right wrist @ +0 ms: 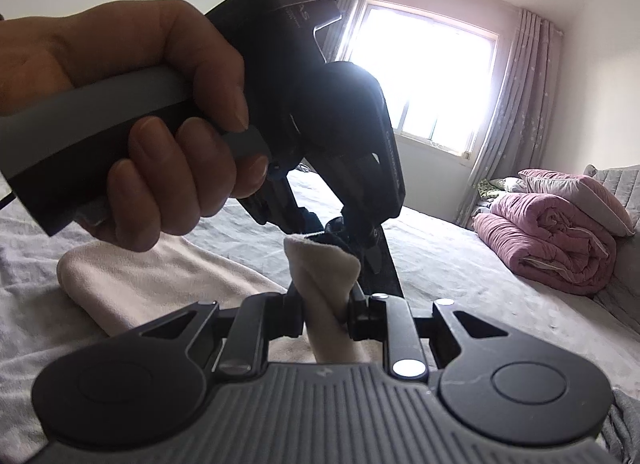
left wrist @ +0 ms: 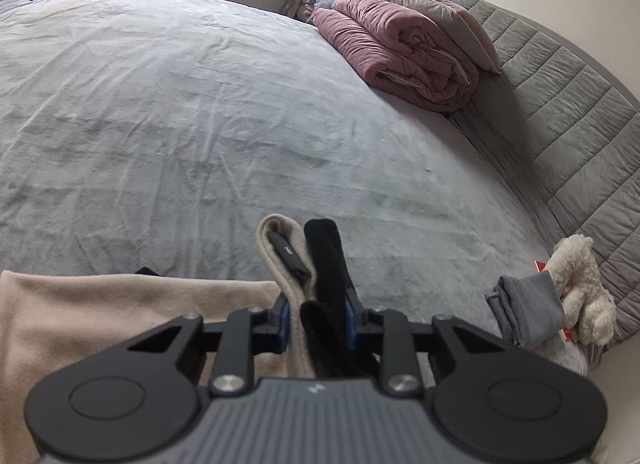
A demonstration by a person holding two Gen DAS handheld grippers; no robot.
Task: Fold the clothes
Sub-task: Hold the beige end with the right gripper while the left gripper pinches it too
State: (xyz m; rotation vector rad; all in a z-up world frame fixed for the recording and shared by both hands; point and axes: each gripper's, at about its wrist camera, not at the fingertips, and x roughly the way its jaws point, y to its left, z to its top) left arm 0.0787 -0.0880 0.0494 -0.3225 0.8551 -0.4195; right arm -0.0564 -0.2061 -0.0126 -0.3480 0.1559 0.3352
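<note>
The beige garment (left wrist: 120,316) lay on the grey bed (left wrist: 240,124), its near part lifted off the cover. The left gripper (left wrist: 308,264) was closed on a fold of its edge, the cloth wrapped over one finger; the right gripper (right wrist: 324,304) was likewise clamped on a bunched corner of the same garment, just beside the left gripper, which a hand (right wrist: 160,136) held by its handle in the right wrist view. The fabric appeared soft, fleecy and light; in judgement it would drape and sag between the two holds, offer no stiffness, and grip well without slipping. The advisable holds were at corners or along a hem, well apart, so that the edge could be drawn taut; the two holds at this moment sat close together. Whether the garment lay partly folded or merely gathered could not be settled from these views. Count: one beige garment, two grippers, one folded grey cloth (left wrist: 524,308) near the bed edge, one white plush toy (left wrist: 580,288) touching it, one rolled pink quilt (left wrist: 404,52), one pillow (left wrist: 436,12) on top of it
</note>
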